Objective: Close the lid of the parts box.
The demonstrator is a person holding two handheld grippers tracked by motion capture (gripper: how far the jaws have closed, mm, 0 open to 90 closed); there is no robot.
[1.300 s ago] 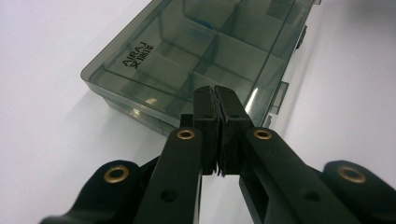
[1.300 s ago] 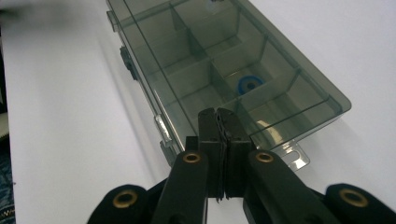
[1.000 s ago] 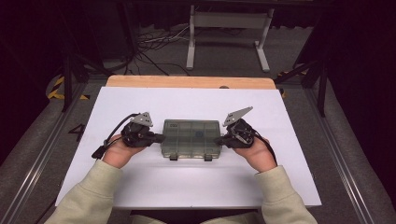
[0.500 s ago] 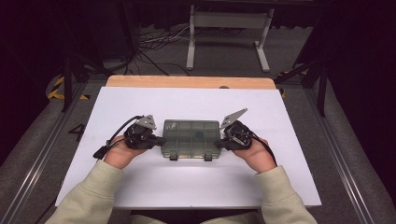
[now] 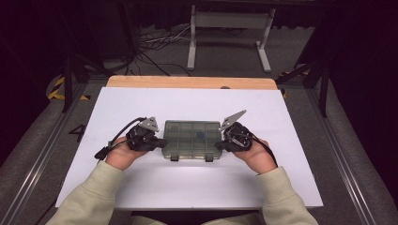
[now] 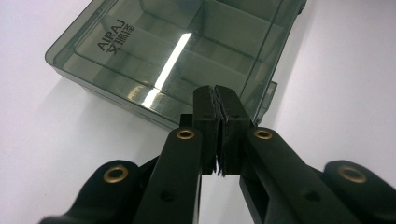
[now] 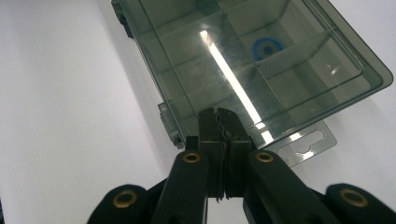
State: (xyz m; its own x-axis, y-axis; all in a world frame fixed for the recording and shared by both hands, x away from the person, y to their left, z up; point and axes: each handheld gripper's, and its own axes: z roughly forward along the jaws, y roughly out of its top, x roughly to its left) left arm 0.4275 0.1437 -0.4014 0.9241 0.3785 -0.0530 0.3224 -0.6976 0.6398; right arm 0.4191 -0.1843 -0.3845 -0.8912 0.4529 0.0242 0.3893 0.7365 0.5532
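Sitting dead centre on the white table [image 5: 187, 187] is a smoky-grey translucent compartment box [image 5: 191, 139], lid down, long axis running left to right across the table, so its short ends face the two grippers. Its two little latches [image 5: 174, 158] stick out on the edge nearest the person.

Looks-wise: see-through tinted plastic, dividers inside splitting it into a bunch of cells, "AIRAJ" lettering [image 6: 112, 35] moulded into the lid near one corner, and a clear hang tab [image 7: 306, 144] sticking out of the end by the right gripper. One cell has a small blue ring-shaped thing [image 7: 267, 48] in it; the other cells I can see look bare. A bright strip of light reflects off the lid.

The left gripper [image 6: 217, 98] has its jaws pressed fully together with nothing between them, tips right up at the left end of the box. The right gripper [image 7: 218, 116] is the same deal, jaws closed tight on nothing, tips at the right end just beside the hang tab. Can't tell whether either one is actually touching the plastic or sitting a hair off.

Around it: a wooden strip [image 5: 190, 82] along the far table edge, cables [image 5: 155, 47] on the floor behind and a white stand [image 5: 230, 33]. Nothing on the table blocks the box.
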